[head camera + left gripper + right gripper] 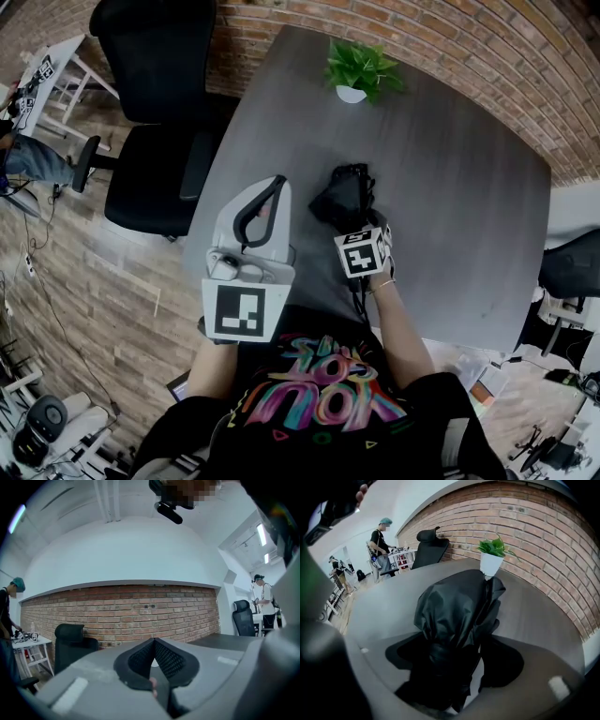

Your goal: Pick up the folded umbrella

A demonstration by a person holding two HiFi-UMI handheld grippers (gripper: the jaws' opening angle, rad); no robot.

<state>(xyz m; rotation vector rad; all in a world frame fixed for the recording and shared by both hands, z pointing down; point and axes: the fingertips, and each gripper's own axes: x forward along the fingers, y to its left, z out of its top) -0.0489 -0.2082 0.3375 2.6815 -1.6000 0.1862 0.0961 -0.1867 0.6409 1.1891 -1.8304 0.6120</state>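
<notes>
The folded umbrella (339,192) is a crumpled black bundle lying near the middle of the grey table (469,187). My right gripper (352,221) hangs just over its near end and points steeply down. In the right gripper view the umbrella (457,604) fills the space between the two dark pads (506,660). The jaws stand wide, and a pale gap shows on the right side, so the right gripper (457,654) is open. My left gripper (272,187) is held level above the table's left edge. Its pads (171,660) meet with nothing between them.
A small green plant in a white pot (359,73) stands at the table's far edge. A black office chair (155,141) is just left of the table, in front of a brick wall (122,616). People stand at white desks (379,545) further off.
</notes>
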